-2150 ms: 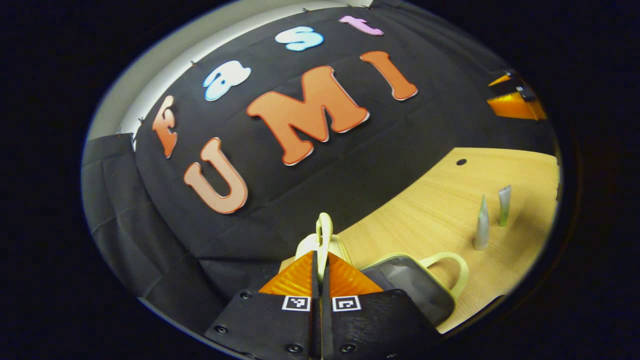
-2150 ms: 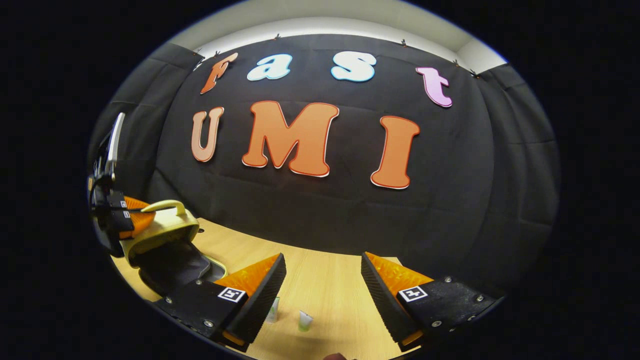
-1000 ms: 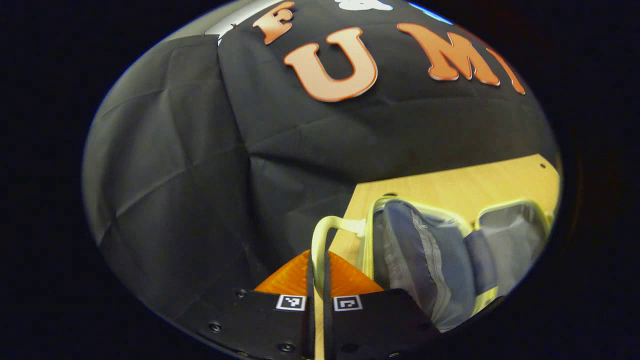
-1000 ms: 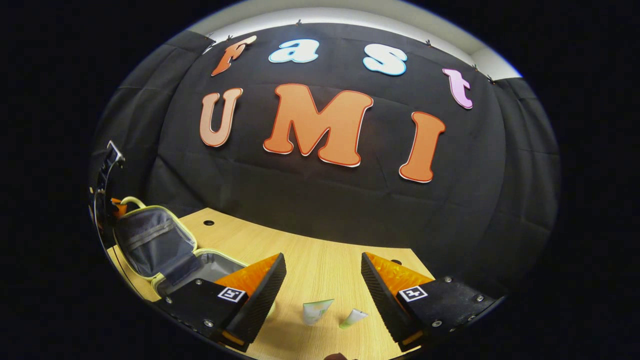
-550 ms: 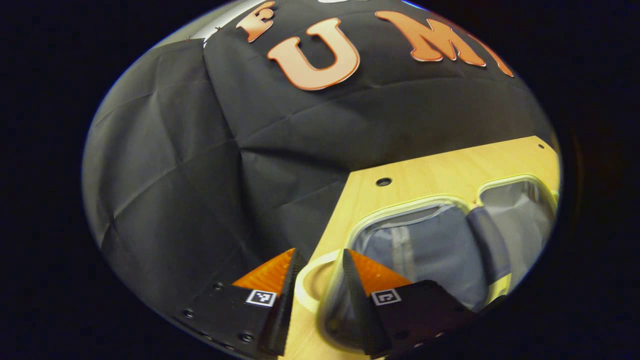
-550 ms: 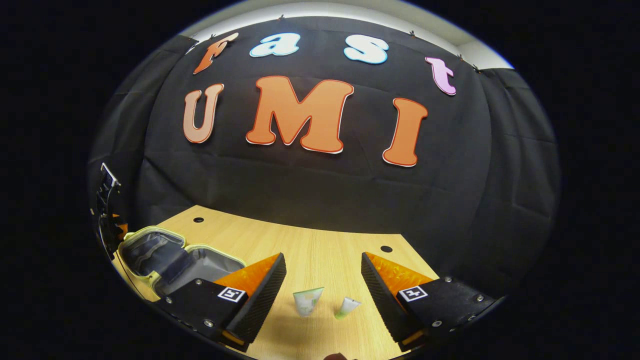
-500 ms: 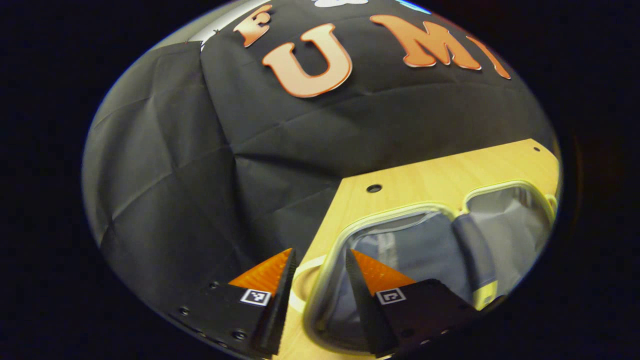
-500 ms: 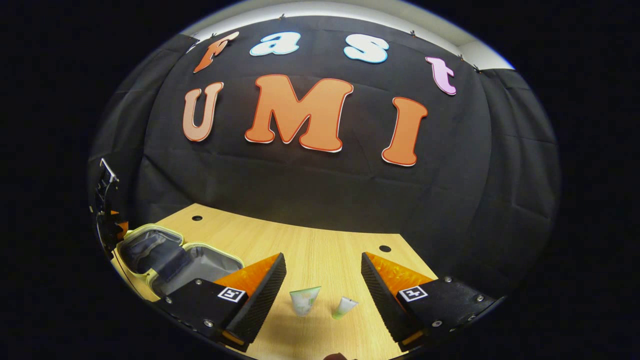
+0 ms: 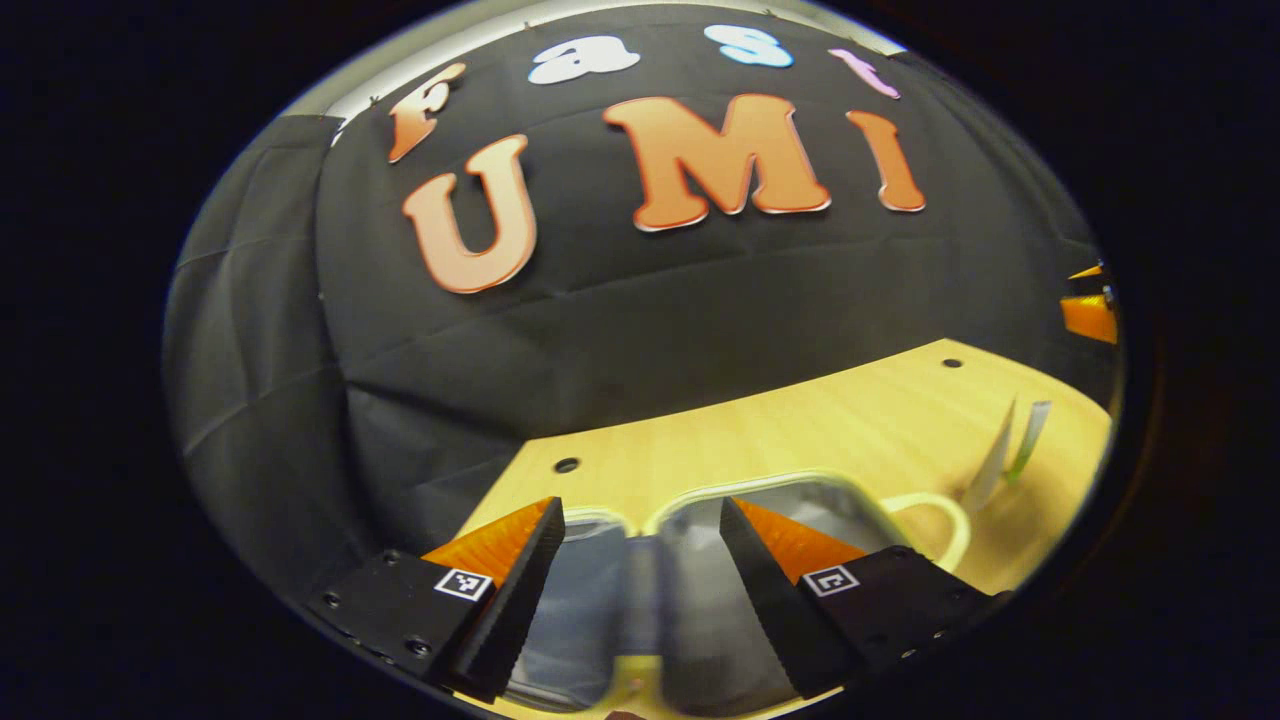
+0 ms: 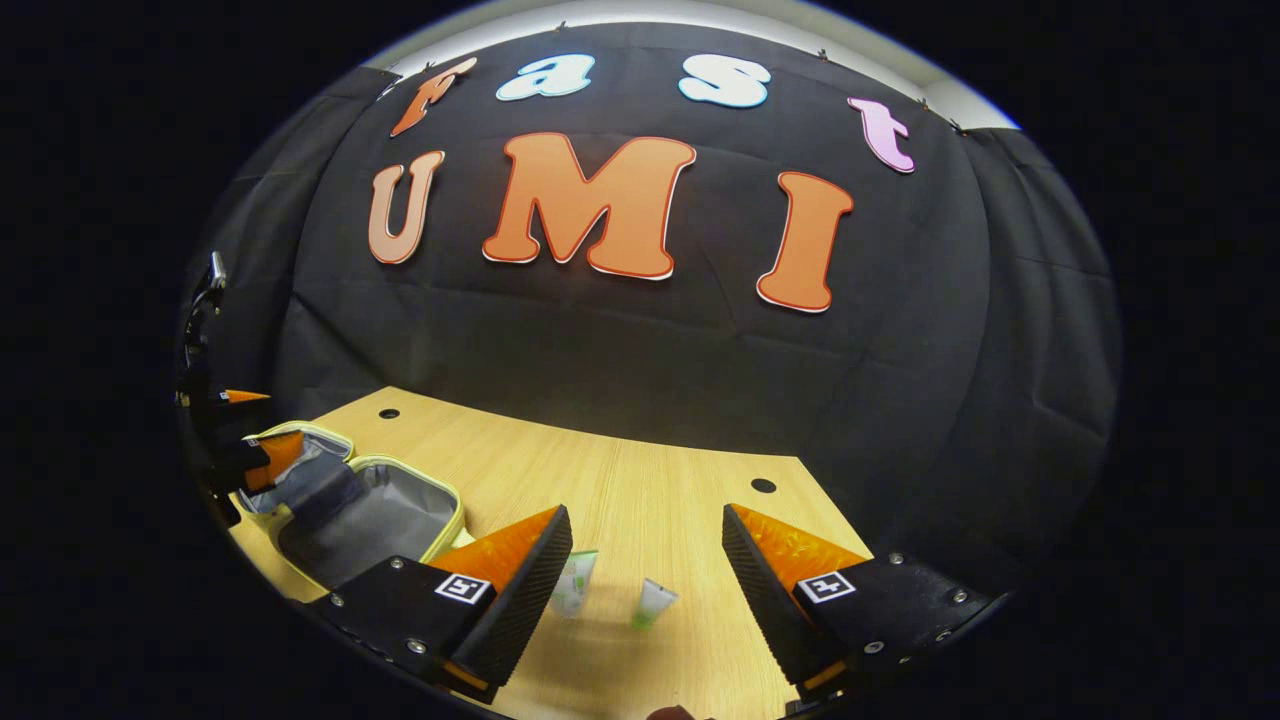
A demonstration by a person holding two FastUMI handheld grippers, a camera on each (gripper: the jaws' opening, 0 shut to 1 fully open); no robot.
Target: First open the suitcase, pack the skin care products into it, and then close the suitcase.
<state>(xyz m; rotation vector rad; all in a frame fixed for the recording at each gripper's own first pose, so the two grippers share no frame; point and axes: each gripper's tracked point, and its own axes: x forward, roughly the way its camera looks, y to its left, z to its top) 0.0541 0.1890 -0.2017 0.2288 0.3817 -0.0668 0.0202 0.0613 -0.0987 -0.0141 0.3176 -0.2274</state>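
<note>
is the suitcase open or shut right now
Open. The suitcase lies spread flat on the table, both grey-lined halves facing up; no products show inside.

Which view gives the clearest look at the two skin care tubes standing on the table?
The right gripper view: both tubes stand between the right gripper's open fingers, close and central. In the left gripper view they sit far off at the right edge, thin and blurred, beyond the open suitcase.

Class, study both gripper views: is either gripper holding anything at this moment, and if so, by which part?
Nothing is held. The left gripper is open above the opened suitcase, and the right gripper is open above the two tubes on the table.
</note>
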